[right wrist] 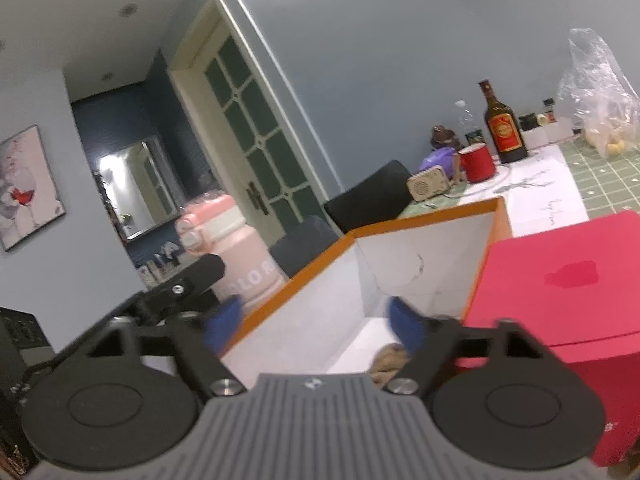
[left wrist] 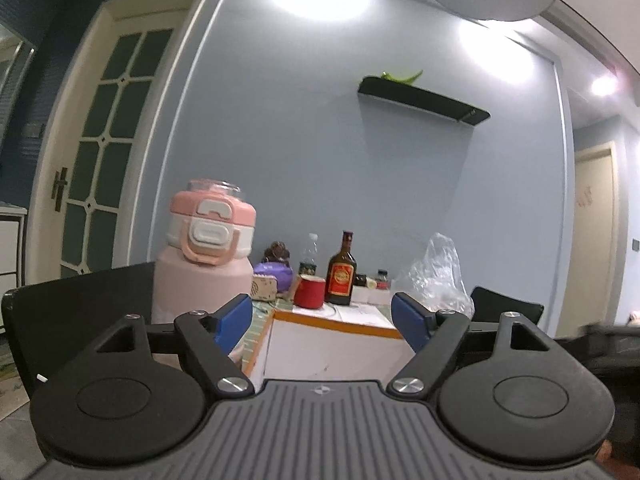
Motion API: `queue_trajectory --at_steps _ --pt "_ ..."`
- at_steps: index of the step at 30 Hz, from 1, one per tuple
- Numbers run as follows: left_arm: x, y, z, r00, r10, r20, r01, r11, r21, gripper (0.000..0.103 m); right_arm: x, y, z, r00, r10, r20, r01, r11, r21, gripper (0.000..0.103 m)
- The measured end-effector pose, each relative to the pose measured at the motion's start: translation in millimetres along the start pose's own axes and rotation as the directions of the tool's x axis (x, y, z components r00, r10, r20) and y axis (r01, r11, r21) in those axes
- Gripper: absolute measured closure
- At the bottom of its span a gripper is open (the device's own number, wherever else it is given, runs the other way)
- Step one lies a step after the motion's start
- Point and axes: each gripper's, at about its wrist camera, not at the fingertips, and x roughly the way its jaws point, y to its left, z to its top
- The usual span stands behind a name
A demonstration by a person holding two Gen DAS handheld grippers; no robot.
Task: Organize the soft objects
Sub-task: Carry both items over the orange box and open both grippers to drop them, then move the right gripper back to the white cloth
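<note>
Right now both claws are spread wide and hold nothing: the left gripper [left wrist: 322, 316] hangs level before the open white cardboard box with orange rim [left wrist: 340, 322], and the right gripper [right wrist: 316, 322] tips over that box's edge [right wrist: 420, 220], beside a red cardboard box [right wrist: 560, 276]. A brownish, fuzzy-looking lump [right wrist: 390, 356] lies on the box floor just by the right fingertip [right wrist: 408, 324]; probably a soft thing, though blur hides what. To grip it well, lower squarely over its middle, clear of the wall, then close gently.
</note>
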Motion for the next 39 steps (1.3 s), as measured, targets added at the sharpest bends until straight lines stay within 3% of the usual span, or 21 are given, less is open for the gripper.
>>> queue_trajectory --at_steps 6,8,10,11,12,14,15,17,18,20,24,26,27,29,31,32,34,37,39 --pt "-2.9 -3.4 0.1 0.998 -0.009 0.062 0.008 1.0 0.004 0.009 -20.8 -0.6 4.2 0.996 0.021 0.089 -0.026 0.998 0.053 0.003" --pt "-3.0 -4.4 -0.3 0.998 -0.012 0.068 0.012 1.0 0.007 0.009 -37.7 8.1 11.0 0.991 -0.057 0.117 0.056 0.998 0.015 0.003" --pt "-0.5 -5.6 -2.9 0.998 -0.004 0.061 0.003 1.0 0.018 0.009 -69.3 24.4 13.9 0.959 -0.225 0.173 0.241 0.967 -0.079 0.003" --pt "1.4 -6.3 -4.5 0.999 0.002 0.055 -0.004 1.0 0.025 0.009 -89.3 33.7 11.2 0.908 -0.36 0.213 0.392 0.911 -0.131 0.003" --pt "4.9 -7.0 -5.3 0.999 0.011 0.039 -0.012 0.999 0.034 0.009 -106.5 38.9 6.6 0.841 -0.481 0.249 0.524 0.838 -0.152 0.003" --pt "8.6 -8.3 -4.7 1.0 0.017 0.012 -0.018 0.999 0.04 0.01 -141.3 36.5 -7.6 0.672 -0.665 0.326 0.722 0.686 -0.088 0.002" --pt "8.8 -7.9 -3.8 1.0 0.014 0.007 -0.015 0.999 0.037 0.01 -158.9 28.6 -13.6 0.578 -0.747 0.328 0.795 0.606 -0.02 0.002" --pt "6.5 -7.8 -2.5 1.0 0.006 0.012 -0.006 1.0 0.03 0.01 -182.9 5.4 -20.2 0.471 -0.839 0.27 0.856 0.509 0.087 0.002" --pt "6.1 -8.2 -2.1 1.0 -0.005 0.016 0.005 1.0 0.028 0.01 -189.9 -6.7 -22.6 0.447 -0.862 0.239 0.869 0.482 0.113 0.003" --pt "7.0 -9.7 -3.6 1.0 -0.014 0.016 0.013 0.999 0.029 0.01 -200.3 -30.6 -28.7 0.42 -0.884 0.205 0.875 0.454 0.166 0.003" --pt "8.8 -12.7 -7.7 1.0 -0.015 0.009 0.014 0.998 0.062 0.01 -200.9 -68.4 -42.5 0.414 -0.902 0.127 0.873 0.432 0.228 0.003" --pt "9.4 -12.1 -8.4 1.0 -0.022 0.003 0.021 0.998 0.059 0.01 -192.0 -80.4 -46.9 0.368 -0.927 0.074 0.907 0.376 0.189 0.003" --pt "10.5 -11.1 -8.0 0.999 -0.033 -0.009 0.033 0.998 0.055 0.01 -184.5 -84.4 -48.7 0.32 -0.947 0.042 0.935 0.322 0.15 0.003" --pt "11.3 -11.2 -7.0 0.998 -0.043 -0.041 0.045 0.998 0.052 0.01 -168.3 -87.7 -52.9 0.164 -0.986 0.021 0.986 0.165 0.019 0.003" --pt "7.0 -15.3 -1.8 0.998 -0.008 -0.065 0.012 0.998 0.062 0.012 -152.9 -89.9 -56.6 0.063 -0.996 0.059 0.992 0.056 -0.109 0.003" --pt "2.1 -18.7 2.5 0.998 0.019 -0.063 -0.015 0.997 0.07 0.013 -151.6 -93.0 -58.1 0.04 -0.997 0.065 0.988 0.029 -0.153 0.003" --pt "-10.3 -27.7 11.8 0.995 0.067 -0.075 -0.059 0.993 0.098 0.012 -149.3 -96.0 -57.4 0.041 -0.998 0.045 0.986 0.033 -0.166 0.003" --pt "-34.7 -43.0 20.9 0.985 0.11 -0.134 -0.092 0.986 0.138 0.012 -154.6 -94.8 -54.9 0.018 -0.998 0.063 0.993 0.011 -0.116 0.003" --pt "-54.6 -48.2 20.5 0.97 0.173 -0.174 -0.152 0.98 0.125 0.012 -155.5 -94.5 -55.2 0.032 -0.998 0.049 0.994 0.027 -0.11 0.003"
